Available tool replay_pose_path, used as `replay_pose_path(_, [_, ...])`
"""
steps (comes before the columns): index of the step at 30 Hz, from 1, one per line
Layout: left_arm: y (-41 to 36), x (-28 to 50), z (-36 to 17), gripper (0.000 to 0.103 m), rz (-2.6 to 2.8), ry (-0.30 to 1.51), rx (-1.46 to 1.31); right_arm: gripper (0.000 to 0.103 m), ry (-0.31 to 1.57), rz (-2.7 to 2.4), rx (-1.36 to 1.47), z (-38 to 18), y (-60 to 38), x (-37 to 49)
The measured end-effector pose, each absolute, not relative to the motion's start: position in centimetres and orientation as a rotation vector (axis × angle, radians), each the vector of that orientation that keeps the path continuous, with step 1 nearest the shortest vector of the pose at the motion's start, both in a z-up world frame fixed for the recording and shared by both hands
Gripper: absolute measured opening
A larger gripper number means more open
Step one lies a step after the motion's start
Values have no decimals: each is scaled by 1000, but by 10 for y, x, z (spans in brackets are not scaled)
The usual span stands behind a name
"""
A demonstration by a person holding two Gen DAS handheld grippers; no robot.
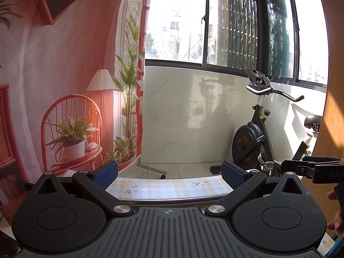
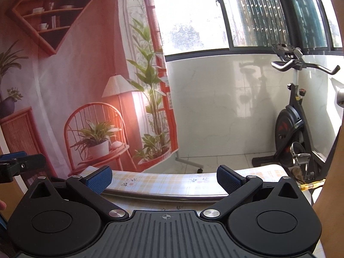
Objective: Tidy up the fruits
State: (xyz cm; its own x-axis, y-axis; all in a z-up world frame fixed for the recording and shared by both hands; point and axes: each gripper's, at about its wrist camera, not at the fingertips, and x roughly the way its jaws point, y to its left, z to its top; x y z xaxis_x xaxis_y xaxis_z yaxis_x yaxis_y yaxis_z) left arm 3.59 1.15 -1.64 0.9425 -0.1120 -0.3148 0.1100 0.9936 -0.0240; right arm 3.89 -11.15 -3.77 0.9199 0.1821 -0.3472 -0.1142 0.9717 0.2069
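Note:
No fruit shows in either view. My left gripper (image 1: 169, 175) is open, its blue-padded fingers spread wide above the far edge of a table with a checked, flowered cloth (image 1: 163, 188). My right gripper (image 2: 164, 177) is open too, held level over the same cloth (image 2: 172, 182). A curved metal rim (image 2: 163, 196) lies just below the fingers in both views; what it belongs to is hidden under the gripper bodies. The right gripper's black side (image 1: 311, 167) pokes in at the right of the left wrist view, and the left gripper's side (image 2: 19, 163) at the left of the right wrist view.
Beyond the table hangs a printed backdrop (image 1: 64, 86) showing a red chair, a lamp and plants. A black exercise bike (image 1: 258, 133) stands at the right against a tiled wall under large windows. A wheeled stand foot (image 1: 154, 169) rests on the tiled floor.

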Motion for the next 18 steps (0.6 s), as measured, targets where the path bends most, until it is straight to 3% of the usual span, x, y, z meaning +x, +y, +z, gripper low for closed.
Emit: replay_pose_path(18, [9, 35, -13, 103, -97, 305, 16, 103, 332, 114, 154, -31, -109, 30])
